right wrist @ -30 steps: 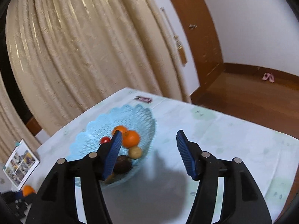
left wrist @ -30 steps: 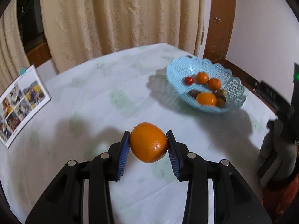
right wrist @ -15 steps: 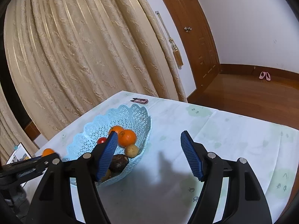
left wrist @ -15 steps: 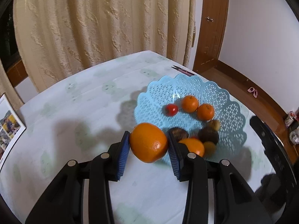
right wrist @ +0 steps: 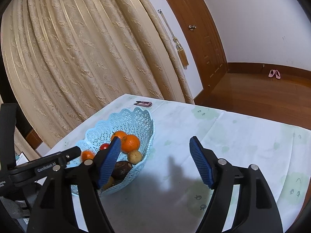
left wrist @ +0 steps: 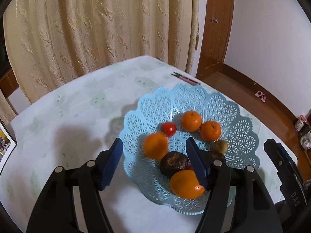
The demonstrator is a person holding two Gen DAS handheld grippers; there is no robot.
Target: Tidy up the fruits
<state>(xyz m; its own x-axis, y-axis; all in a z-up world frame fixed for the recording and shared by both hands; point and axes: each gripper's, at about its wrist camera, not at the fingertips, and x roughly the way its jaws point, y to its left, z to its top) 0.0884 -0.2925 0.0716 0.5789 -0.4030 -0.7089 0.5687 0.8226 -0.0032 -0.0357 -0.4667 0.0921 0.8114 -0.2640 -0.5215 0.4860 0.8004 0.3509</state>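
- Left gripper (left wrist: 153, 163) points steeply down over the near-left part of the blue basket (left wrist: 239, 136); its jaws have just been opening and now stand well apart, the blue pads (left wrist: 112, 163) pressing on nothing.
- The big orange (left wrist: 155, 148) sits blurred between the pads, clear of both, over the basket's lattice just beside the small red fruit (left wrist: 168, 128).
- The basket also holds two smaller oranges (left wrist: 191, 120) toward its far side, a dark brown fruit (left wrist: 173, 162), a small tan one (left wrist: 220, 146) and another orange (left wrist: 185, 184) near the front rim, partly behind the right-hand pad.
- Right gripper (right wrist: 153, 161) tilts gently downward beside the basket (right wrist: 134, 116), over bare tablecloth (right wrist: 243, 136); its jaws have just been opening and stand wide with nothing between them.
- In the right wrist view the left gripper's black finger (right wrist: 52, 163) reaches in over the basket's rim from the left, the orange at its tip.
- The basket stands near the table's far right corner, a small pink clip (left wrist: 186, 79) lying just beyond it at the edge.
- Open cloth spreads left of the basket toward the curtain (left wrist: 97, 29) side and right of it toward the table's edge above the wooden floor (right wrist: 262, 93).
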